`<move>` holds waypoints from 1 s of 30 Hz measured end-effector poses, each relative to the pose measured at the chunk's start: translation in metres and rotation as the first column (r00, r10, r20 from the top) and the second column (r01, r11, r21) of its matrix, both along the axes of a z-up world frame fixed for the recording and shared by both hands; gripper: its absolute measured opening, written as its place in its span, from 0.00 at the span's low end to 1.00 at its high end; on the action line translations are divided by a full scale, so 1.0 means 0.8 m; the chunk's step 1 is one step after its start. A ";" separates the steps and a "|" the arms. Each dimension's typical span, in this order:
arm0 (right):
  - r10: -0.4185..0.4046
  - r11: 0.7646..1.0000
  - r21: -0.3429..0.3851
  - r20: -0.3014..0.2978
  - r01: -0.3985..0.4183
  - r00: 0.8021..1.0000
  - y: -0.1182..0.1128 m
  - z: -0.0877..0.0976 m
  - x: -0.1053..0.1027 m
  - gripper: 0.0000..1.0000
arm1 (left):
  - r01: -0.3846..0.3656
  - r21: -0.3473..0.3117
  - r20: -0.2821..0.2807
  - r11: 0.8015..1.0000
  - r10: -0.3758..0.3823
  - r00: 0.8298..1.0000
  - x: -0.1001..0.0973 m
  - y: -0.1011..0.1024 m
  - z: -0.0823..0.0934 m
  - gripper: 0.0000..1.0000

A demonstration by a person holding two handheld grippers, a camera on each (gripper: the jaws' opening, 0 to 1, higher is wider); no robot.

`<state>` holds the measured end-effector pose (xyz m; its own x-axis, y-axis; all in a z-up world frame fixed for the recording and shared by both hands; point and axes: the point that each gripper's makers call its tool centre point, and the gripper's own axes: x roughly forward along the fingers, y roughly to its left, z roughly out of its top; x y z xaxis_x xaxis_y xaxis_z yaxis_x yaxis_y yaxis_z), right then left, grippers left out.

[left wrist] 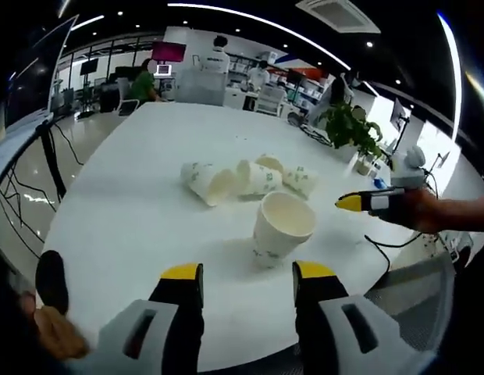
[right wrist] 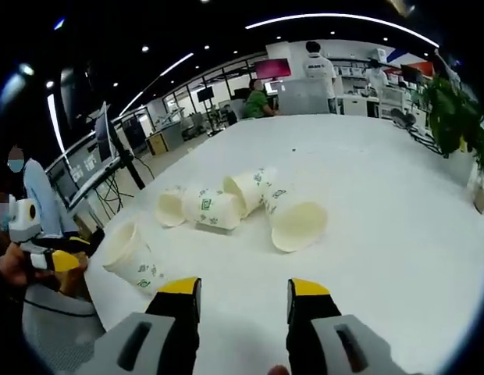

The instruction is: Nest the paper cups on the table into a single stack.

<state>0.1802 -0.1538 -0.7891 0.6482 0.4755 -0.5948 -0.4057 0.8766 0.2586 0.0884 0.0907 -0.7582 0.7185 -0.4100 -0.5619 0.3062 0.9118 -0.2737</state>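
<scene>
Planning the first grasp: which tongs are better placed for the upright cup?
Left, probably. The upright cup stands just ahead of the open left tongs, roughly centred between them. For the right tongs, also open, that cup sits off to their left.

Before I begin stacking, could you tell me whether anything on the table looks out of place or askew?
Yes: four paper cups lie tipped on their sides in a loose cluster mid-table, mouths pointing different ways. One cup stands upright nearer the left gripper. Nothing looks spilled. Both grippers' fingers are open and empty.
</scene>
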 end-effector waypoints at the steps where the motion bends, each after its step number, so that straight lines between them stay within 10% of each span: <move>1: -0.003 1.000 0.002 -0.002 0.003 1.000 0.000 -0.001 0.005 0.42 | -0.004 -0.002 0.002 1.000 0.004 1.000 0.001 0.001 0.000 0.44; 17: -0.022 0.999 0.027 -0.037 0.023 0.999 0.010 -0.023 0.089 0.38 | -0.024 0.030 0.043 0.999 0.023 0.999 -0.004 0.010 0.011 0.51; 30: -0.014 1.000 0.016 -0.057 0.015 0.998 0.018 -0.036 0.093 0.19 | -0.034 0.007 0.044 0.999 0.033 0.998 -0.010 0.011 0.013 0.54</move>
<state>0.2546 -0.1396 -0.8181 0.6205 0.4763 -0.6230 -0.3768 0.8778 0.2957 0.0804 0.0993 -0.7477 0.7558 -0.3810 -0.5326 0.2871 0.9238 -0.2534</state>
